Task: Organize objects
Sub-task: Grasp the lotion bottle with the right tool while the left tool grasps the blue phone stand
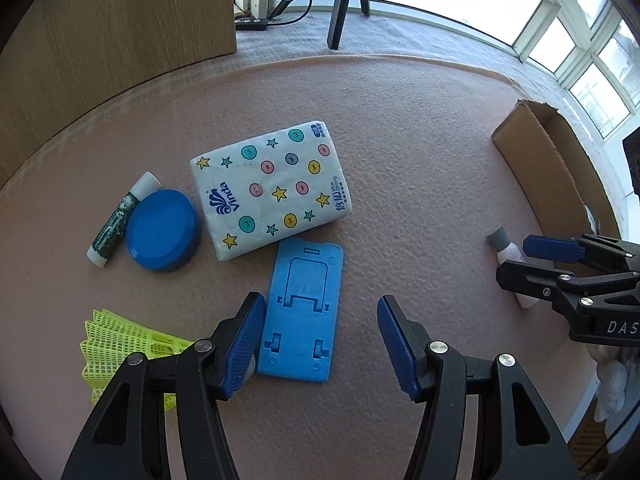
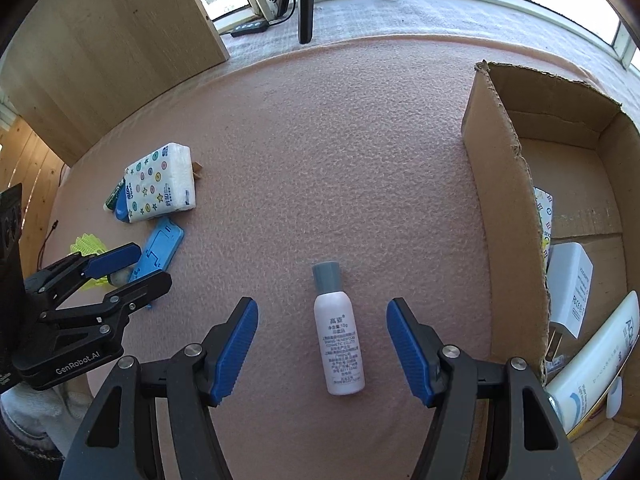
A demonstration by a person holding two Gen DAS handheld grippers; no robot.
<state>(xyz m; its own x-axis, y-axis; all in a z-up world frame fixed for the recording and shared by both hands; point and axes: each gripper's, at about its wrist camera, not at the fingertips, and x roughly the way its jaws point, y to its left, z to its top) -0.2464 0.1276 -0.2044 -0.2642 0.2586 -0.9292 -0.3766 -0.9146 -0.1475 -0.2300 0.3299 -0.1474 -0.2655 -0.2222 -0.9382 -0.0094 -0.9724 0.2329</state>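
My left gripper (image 1: 320, 344) is open over a blue phone stand (image 1: 302, 312) lying flat on the pink mat. Beyond it lie a white Vinda tissue pack (image 1: 270, 190), a blue round lid (image 1: 162, 230), a green stick tube (image 1: 122, 220) and a yellow shuttlecock (image 1: 116, 350). My right gripper (image 2: 322, 346) is open, its fingers on either side of a small pale pink bottle with a grey cap (image 2: 340, 332) lying on the mat. The cardboard box (image 2: 504, 184) stands at the right.
The box holds a white charger (image 2: 572, 288), a white tube (image 2: 596, 364) and a patterned pack (image 2: 545, 216). A wooden panel (image 1: 116, 20) stands at the back left. A black stand leg (image 1: 344, 4) and a power strip (image 1: 252, 24) sit beyond the mat's far edge.
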